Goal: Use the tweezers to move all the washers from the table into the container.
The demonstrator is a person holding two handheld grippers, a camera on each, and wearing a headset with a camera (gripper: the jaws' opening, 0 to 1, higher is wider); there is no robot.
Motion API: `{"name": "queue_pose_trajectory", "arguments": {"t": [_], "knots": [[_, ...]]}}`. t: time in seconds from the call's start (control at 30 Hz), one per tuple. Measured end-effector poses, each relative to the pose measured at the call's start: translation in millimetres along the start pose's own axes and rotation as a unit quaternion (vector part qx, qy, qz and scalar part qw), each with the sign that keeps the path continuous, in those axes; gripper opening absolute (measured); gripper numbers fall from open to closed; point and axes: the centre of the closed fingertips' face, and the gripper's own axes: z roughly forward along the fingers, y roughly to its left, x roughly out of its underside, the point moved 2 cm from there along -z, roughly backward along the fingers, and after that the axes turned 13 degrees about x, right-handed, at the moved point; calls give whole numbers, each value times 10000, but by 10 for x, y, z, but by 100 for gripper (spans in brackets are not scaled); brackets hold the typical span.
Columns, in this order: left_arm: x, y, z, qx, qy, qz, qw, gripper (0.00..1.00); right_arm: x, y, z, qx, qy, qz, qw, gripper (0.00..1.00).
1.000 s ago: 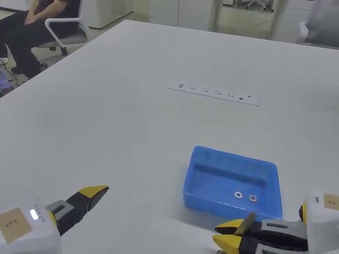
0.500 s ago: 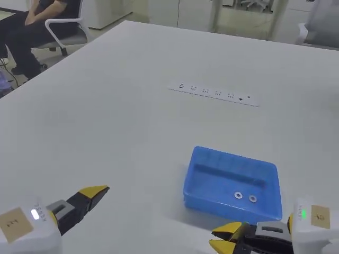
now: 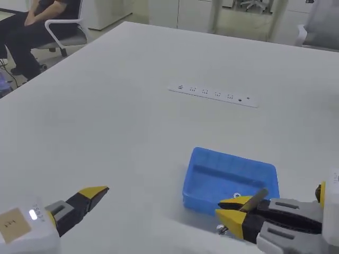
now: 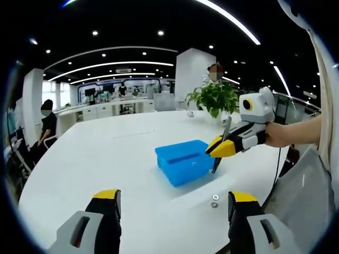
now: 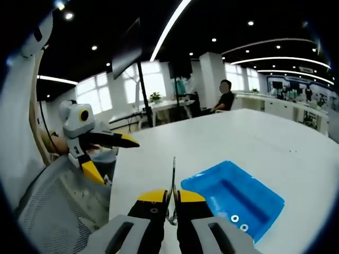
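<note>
The broad white surface (image 3: 106, 116) stretches away across an open-plan office with strip lights curving over a dark ceiling. A flat white power strip (image 3: 214, 95) lies on it well beyond the work. A leafy green potted plant (image 4: 214, 98) stands past the far edge, a grey mesh chair (image 5: 58, 211) sits close by the near edge, and a seated person in dark clothes (image 3: 32, 26) occupies a white-armed chair at a far corner. The left gripper (image 4: 174, 194) hovers low over the near side of the surface with its yellow-tipped jaws spread wide apart, holding nothing and touching nothing. The right gripper (image 5: 172, 197) has its jaws clenched on a pair of thin metal tweezers (image 5: 173, 177), which stick out forward past the yellow tips. In the left gripper view it hangs just beside a corner of the container with the tweezers slanting down toward the surface; whether their tips touch it I cannot tell. The shallow blue plastic container (image 3: 212, 164) rests flat on the surface, and two small silver ring washers (image 5: 234, 218) lie side by side on its floor near one wall. Two loose washers (image 4: 215, 198) lie on the surface just outside the container, close together, below the right gripper.
</note>
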Motion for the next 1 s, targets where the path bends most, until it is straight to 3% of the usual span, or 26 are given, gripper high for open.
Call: {"name": "queue_pose_trajectory", "arguments": {"t": [0.3, 0.47, 0.77, 1.0], "knots": [[-8, 6, -6, -8, -16, -11, 10000, 85, -233, -154, -13, 19, -366, 514, 9980, 3], [-53, -20, -5, 40, -165, -54, 9998, 87, -342, -370, -34, 208, -575, 770, 9952, 3], [-40, -10, -3, 22, -147, -68, 9999, 87, -346, -635, 101, 543, -453, 997, 9925, 3], [-37, -2, -5, -7, -135, -61, 9999, 86, -254, -727, 268, 568, -219, 1171, 9913, 3]]}}
